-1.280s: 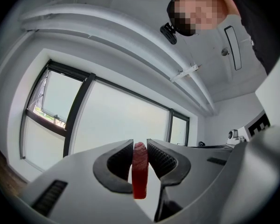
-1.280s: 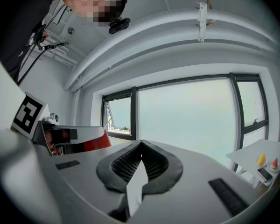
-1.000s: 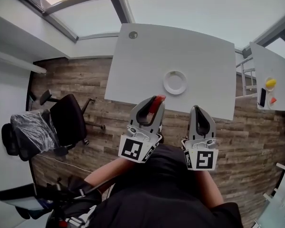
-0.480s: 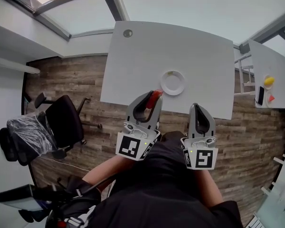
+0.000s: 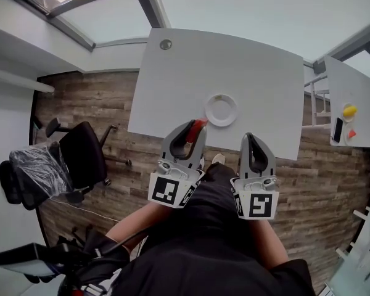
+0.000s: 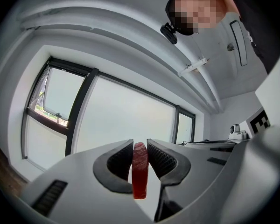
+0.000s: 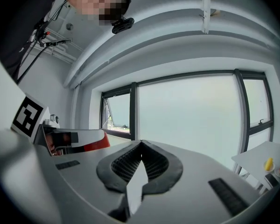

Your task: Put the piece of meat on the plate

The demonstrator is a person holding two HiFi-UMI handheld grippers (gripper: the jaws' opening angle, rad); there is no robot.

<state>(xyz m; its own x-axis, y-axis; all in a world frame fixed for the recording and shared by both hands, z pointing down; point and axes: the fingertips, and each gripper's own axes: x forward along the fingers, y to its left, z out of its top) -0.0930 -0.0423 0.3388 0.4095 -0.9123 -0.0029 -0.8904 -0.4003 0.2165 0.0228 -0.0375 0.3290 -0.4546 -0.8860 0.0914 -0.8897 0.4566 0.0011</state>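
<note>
A thin red piece of meat (image 5: 198, 127) stands on edge between the jaws of my left gripper (image 5: 193, 130), which is shut on it. It hangs over the near edge of the white table (image 5: 246, 66), just left of the empty white plate (image 5: 221, 110). In the left gripper view the meat (image 6: 139, 171) is pinched between the ribbed pads of the left gripper (image 6: 140, 154). My right gripper (image 5: 250, 142) hangs near the same table edge, to the plate's right and short of it. Its jaws are shut on nothing in the right gripper view (image 7: 141, 154).
A black office chair (image 5: 83, 156) stands on the wood floor at the left. A second white table (image 5: 357, 91) at the right carries a yellow thing (image 5: 350, 110), a red thing and a dark phone. A round cable port (image 5: 166, 44) sits at the table's far left corner.
Both grippers have moved a little forward toward the table's near edge. The meat stays clamped in the left gripper and now sits closer to the plate.
</note>
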